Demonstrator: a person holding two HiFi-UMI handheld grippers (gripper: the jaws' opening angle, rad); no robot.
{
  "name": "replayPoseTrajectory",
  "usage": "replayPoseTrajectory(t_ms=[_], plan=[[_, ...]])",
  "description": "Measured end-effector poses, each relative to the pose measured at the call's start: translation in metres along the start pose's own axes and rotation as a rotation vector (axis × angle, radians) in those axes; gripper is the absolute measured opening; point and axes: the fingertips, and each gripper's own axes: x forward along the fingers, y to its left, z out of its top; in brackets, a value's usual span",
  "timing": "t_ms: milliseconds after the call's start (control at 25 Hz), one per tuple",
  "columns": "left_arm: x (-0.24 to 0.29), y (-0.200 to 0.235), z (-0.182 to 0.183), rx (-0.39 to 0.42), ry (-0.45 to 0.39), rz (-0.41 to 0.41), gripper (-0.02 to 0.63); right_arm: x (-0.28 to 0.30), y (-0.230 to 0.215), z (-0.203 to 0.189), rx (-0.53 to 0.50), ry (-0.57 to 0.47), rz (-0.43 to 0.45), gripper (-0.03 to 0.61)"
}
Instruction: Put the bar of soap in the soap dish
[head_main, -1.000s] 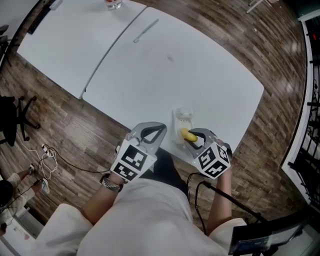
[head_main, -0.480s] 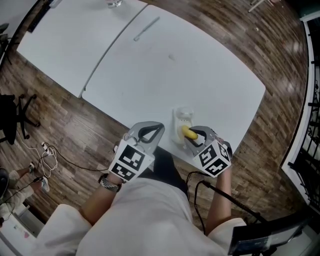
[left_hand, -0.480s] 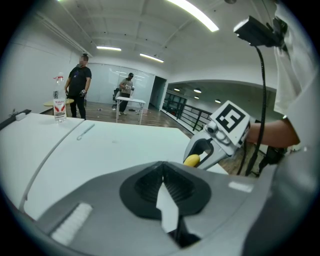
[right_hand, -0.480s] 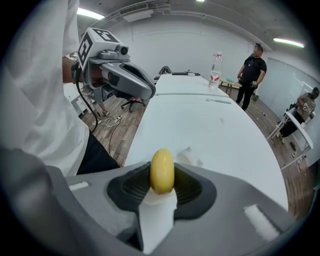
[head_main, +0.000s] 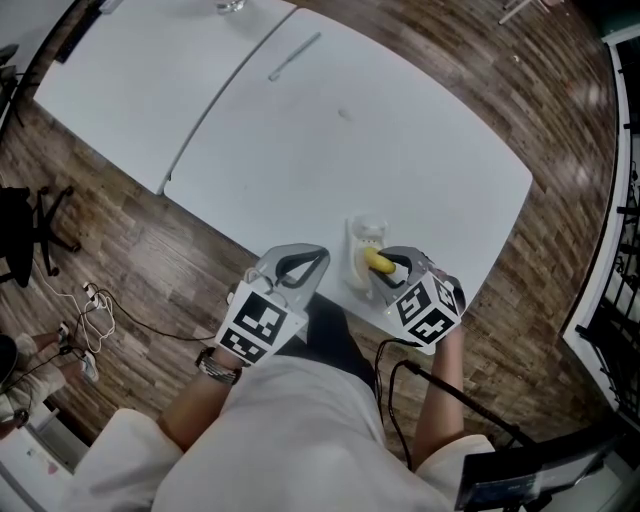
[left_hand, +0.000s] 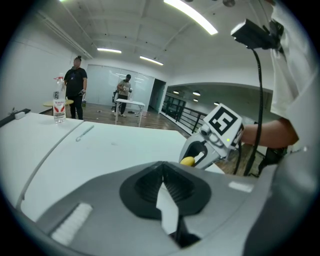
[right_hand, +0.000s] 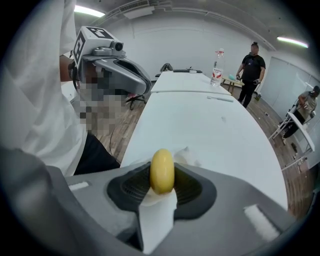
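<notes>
Right gripper (right_hand: 162, 192) closed partway on the yellow bar of soap (right_hand: 162, 171), gripped edge-up between the pads at the near end of the clear soap dish (head_main: 367, 238), which sits by the white table's (head_main: 400, 150) near edge; left gripper (left_hand: 161, 170) alongside, jaws together, empty.

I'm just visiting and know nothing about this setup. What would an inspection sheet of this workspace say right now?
Surface: two white tables pushed together.
Job's things: yellow soap held off the table; clear soap dish near the front edge, soap not in it.
Clutter: bottle; slim stick-like item.
Tongs: left tongs shut, empty; right tongs shut on the yellow soap.
Cables: black cable by the right arm; loose cords on the floor.
Surroundings: wood floor, office chair, people far off.
</notes>
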Motion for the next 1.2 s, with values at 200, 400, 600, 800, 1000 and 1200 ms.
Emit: replayPoseTrajectory(t_ms=[200, 400, 600, 800, 1000, 1200], plan=[[0.001, -0.001, -0.001, -0.001, 0.001, -0.006, 0.008, 0.000, -0.001, 0.000, 0.012, -0.006, -0.002, 0.121], [0.003, -0.001, -0.005, 0.006, 0.021, -0.008, 0.008, 0.003, -0.003, 0.001, -0.004, 0.000, -0.016, 0.121], [0.002, 0.001, -0.006, 0.001, 0.034, -0.002, 0.008, 0.007, -0.005, 0.003, -0.036, 0.016, -0.020, 0.121], [-0.001, 0.003, -0.006, -0.012, 0.028, 0.004, 0.008, 0.010, -0.006, 0.003, -0.036, 0.023, -0.026, 0.121], [-0.002, 0.003, -0.008, -0.018, 0.030, 0.008, 0.008, 0.009, -0.008, 0.005, -0.004, 0.000, -0.031, 0.121], [-0.001, 0.004, -0.009, -0.035, 0.029, 0.002, 0.008, 0.009, -0.012, 0.005, 0.029, -0.018, -0.073, 0.121]])
